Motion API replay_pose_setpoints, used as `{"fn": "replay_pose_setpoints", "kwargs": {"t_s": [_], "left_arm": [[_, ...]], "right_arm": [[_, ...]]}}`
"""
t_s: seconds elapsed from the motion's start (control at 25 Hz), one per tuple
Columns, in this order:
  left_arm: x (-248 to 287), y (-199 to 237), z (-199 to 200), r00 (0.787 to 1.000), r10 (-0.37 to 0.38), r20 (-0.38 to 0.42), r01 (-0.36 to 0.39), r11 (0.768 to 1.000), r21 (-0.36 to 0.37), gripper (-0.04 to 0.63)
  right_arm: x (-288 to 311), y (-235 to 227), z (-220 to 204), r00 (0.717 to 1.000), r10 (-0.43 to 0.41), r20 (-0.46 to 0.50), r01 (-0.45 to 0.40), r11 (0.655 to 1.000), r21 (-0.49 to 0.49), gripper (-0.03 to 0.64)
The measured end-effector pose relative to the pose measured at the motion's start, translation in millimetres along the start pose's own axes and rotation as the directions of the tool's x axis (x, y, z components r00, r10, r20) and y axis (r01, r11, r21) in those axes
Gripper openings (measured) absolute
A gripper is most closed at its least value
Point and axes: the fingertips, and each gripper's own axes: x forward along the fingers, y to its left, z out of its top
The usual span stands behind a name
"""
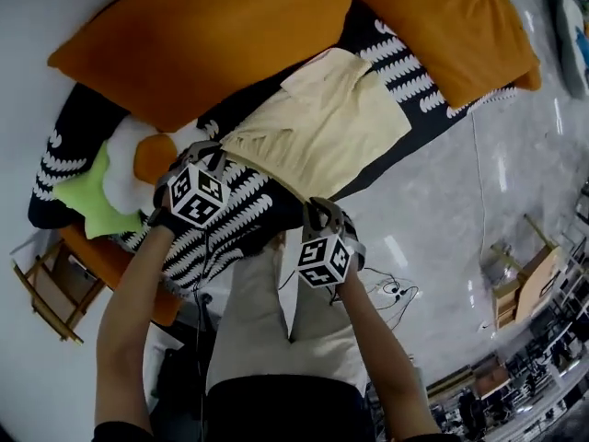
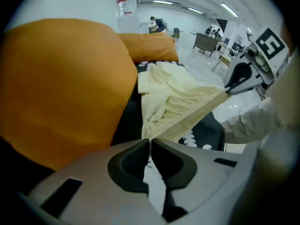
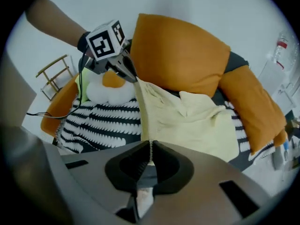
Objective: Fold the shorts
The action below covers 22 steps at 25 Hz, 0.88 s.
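Shorts (image 1: 317, 127), pale yellow, lie spread on the black-and-white blanket (image 1: 230, 219) beside the big orange pillow (image 1: 212, 35). My left gripper (image 2: 150, 142) has its jaws clamped on one end of the waistband (image 2: 187, 118), and my right gripper (image 3: 151, 146) has its jaws clamped on the other end, so the elastic edge runs taut between them, near a plush toy (image 1: 120, 168)

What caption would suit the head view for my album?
Left gripper and right gripper pinch the yellow shorts by the waistband.
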Motion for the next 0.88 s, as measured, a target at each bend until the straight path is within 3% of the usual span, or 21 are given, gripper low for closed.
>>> {"fn": "replay_pose_setpoints", "kwargs": {"t_s": [0.12, 0.24, 0.32, 0.48, 0.56, 0.64, 0.72, 0.8, 0.88], "left_arm": [[8, 5, -64, 1.0, 0.01, -0.022, -0.013, 0.987, -0.163, 0.03], [13, 6, -115, 0.999, 0.019, -0.032, -0.028, 0.943, -0.332, 0.029], [14, 3, -136, 0.999, 0.036, -0.038, -0.048, 0.914, -0.404, 0.031], [5, 4, -163, 0.994, 0.106, 0.01, -0.089, 0.877, -0.472, 0.031], [-2, 7, -171, 0.991, 0.131, 0.034, -0.096, 0.858, -0.505, 0.054], [-7, 1, -178, 0.992, 0.119, 0.044, -0.078, 0.847, -0.526, 0.159], [-10, -11, -181, 0.995, 0.084, 0.047, -0.046, 0.845, -0.533, 0.235], [-19, -21, -181, 0.996, 0.073, 0.043, -0.038, 0.843, -0.537, 0.255], [-31, -22, -178, 0.994, 0.096, 0.054, -0.053, 0.847, -0.53, 0.255]], "right_arm": [[31, 68, 0, 0.997, 0.077, -0.011, -0.077, 0.996, -0.038, 0.035], [54, 126, -3, 0.987, 0.157, -0.037, -0.16, 0.983, -0.086, 0.035], [60, 155, -9, 0.976, 0.211, -0.061, -0.217, 0.968, -0.125, 0.035], [67, 211, -9, 0.95, 0.297, -0.096, -0.31, 0.932, -0.186, 0.035], [68, 238, -5, 0.926, 0.359, -0.118, -0.377, 0.897, -0.23, 0.051], [64, 258, -8, 0.887, 0.436, -0.151, -0.462, 0.845, -0.269, 0.284], [53, 255, -16, 0.86, 0.486, -0.157, -0.51, 0.813, -0.28, 0.324], [40, 227, -22, 0.861, 0.492, -0.129, -0.508, 0.814, -0.283, 0.324], [35, 176, -26, 0.886, 0.455, -0.088, -0.461, 0.847, -0.265, 0.324]]}}
